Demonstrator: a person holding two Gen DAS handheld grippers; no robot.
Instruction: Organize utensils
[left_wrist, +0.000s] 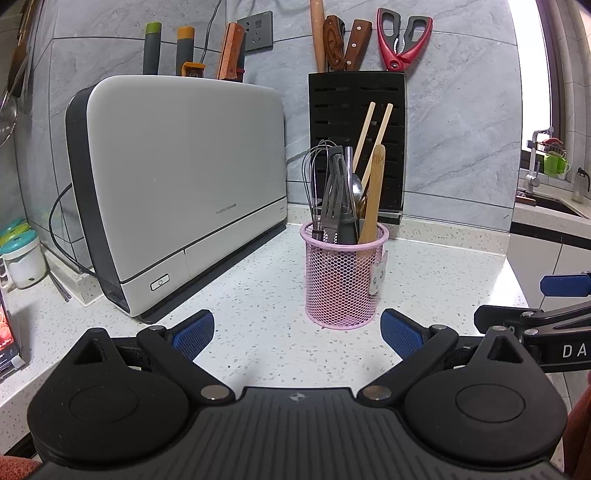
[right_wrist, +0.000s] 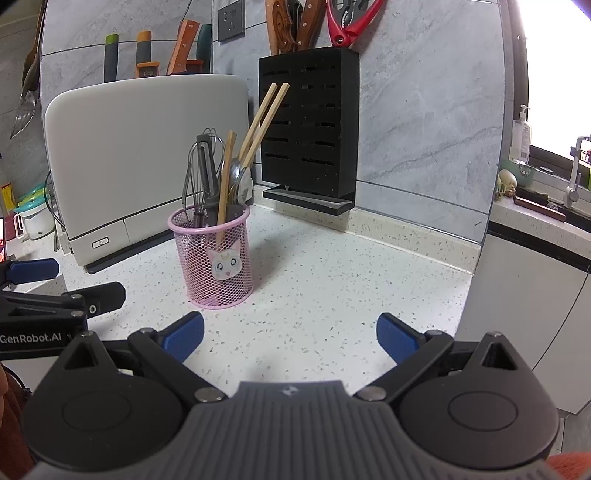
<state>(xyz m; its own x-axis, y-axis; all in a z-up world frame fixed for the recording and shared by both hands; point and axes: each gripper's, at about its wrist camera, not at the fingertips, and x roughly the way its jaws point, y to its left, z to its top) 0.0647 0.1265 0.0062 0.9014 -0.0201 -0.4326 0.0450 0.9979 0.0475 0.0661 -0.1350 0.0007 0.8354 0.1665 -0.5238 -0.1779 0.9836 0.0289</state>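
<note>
Pink mesh holder (left_wrist: 346, 275) w/ whisk, spatula, chopsticks (left_wrist: 371, 138) stands on counter (left_wrist: 258, 295), just ahead. My left hand-held gripper (left_wrist: 297, 334) & right hand-held gripper (right_wrist: 290, 336): both spread, empty. Risk, as I judge: tugging one tangled utensil tips the light holder.

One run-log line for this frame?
left tongs open, empty | right tongs open, empty | utensils upright in pink mesh holder | nothing grasped yet
</note>
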